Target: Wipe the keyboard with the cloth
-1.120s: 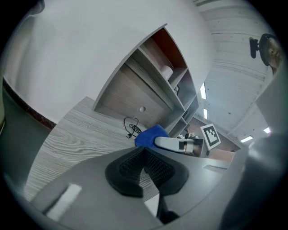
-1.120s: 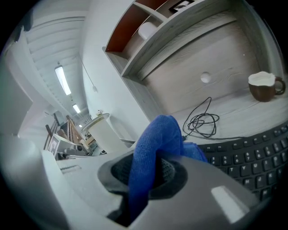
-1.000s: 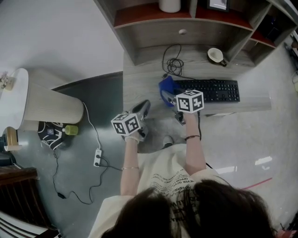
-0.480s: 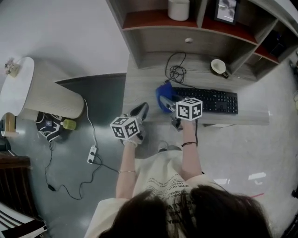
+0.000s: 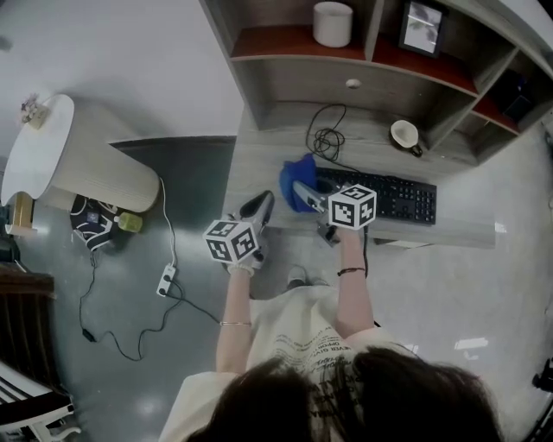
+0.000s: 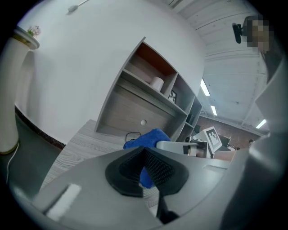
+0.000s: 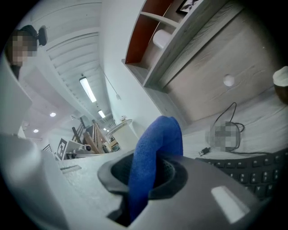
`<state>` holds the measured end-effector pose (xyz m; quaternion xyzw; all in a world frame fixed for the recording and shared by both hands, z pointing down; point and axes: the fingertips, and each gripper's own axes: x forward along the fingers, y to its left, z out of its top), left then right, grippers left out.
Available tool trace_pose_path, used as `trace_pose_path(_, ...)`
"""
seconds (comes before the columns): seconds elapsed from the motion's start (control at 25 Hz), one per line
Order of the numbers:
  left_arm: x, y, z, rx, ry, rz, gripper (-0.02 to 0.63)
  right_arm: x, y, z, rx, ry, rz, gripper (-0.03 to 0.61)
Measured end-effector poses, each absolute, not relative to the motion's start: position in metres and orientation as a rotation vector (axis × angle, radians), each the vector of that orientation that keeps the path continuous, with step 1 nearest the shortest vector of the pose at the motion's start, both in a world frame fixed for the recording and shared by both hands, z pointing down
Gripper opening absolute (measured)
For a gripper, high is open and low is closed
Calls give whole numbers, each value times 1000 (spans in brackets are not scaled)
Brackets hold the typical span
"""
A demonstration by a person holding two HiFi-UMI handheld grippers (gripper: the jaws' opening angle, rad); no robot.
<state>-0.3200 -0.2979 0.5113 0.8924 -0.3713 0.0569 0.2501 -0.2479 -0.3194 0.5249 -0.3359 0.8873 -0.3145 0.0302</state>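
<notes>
A black keyboard (image 5: 380, 193) lies along the front of the grey wooden desk (image 5: 259, 168); its keys also show at the lower right of the right gripper view, keyboard (image 7: 252, 168). My right gripper (image 5: 304, 195) is shut on a blue cloth (image 5: 296, 179), which it holds just left of the keyboard's left end. In the right gripper view the cloth (image 7: 155, 152) stands up between the jaws. My left gripper (image 5: 259, 207) hovers at the desk's front left edge, shut with nothing in it; the cloth (image 6: 146, 139) shows beyond its jaws.
A coiled black cable (image 5: 326, 135) lies behind the keyboard and a cup (image 5: 403, 133) stands at the back right. Shelves above hold a white roll (image 5: 333, 23) and a picture frame (image 5: 422, 27). On the floor at left are a round side table (image 5: 52, 155) and a power strip (image 5: 163, 280).
The right gripper with the cloth has drifted slightly left along the desk. The head view has shifted, so the desk sits lower in the frame. The left gripper has hardly moved.
</notes>
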Motion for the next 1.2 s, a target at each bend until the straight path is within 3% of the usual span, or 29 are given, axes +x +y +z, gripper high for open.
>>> trace_pose_path(0.64,-308,-283,457,2528,-1139,-1,-3,-233,-295,457,-885,2824,-594,52)
trace_pose_path(1.2,-295,-258,432,2627,-1124,-39,-3,-224,-268,432,-869,2828,-455,52)
